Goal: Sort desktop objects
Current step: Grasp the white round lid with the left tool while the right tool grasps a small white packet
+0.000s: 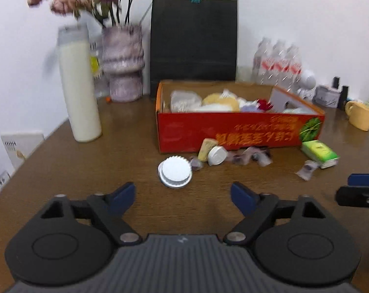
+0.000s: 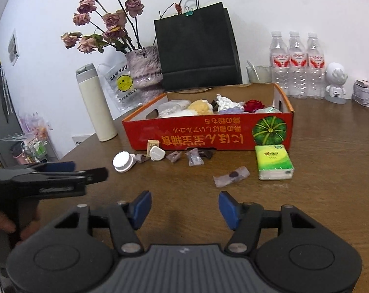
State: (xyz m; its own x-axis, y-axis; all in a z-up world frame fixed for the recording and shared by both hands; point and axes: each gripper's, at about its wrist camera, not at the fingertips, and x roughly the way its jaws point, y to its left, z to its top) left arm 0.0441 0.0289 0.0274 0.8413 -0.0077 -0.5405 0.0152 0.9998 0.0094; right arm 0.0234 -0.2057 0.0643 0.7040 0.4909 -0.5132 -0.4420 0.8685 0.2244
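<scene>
**Box partly filled, a scatter of small things still out front**

From the left wrist view, the left tool (image 1: 183, 196) stands spread wide and holds nothing, poised low over the brown surface (image 1: 86, 171). Just ahead of it lies a white ridged lid (image 1: 175, 172), and beyond that a small yellowish block (image 1: 206, 149) and a white cap (image 1: 217, 155) sit touching each other close to the front wall of the red cardboard box (image 1: 233, 131). Crumpled wrappers (image 1: 247, 157) trail to the right, ending near a green tissue pack (image 1: 320, 152). The box already carries a heap of soft items, so some sorting looks done. This view is blurred.

From the right wrist view, the right tool (image 2: 184, 207) is likewise spread and empty, above bare surface (image 2: 331, 158). A wrapped sweet (image 2: 232, 176) lies nearest it, with the tissue pack (image 2: 273, 162) just beside, to the right. The ridged lid (image 2: 122, 162) is well off to the left, near the left tool (image 2: 69, 171), seen side-on. The red box (image 2: 208, 131) holds a container, yellow and white bundles and a red flower.

I'd judge roughly eight loose pieces still wait outside the box; the job is midway at best.
</scene>
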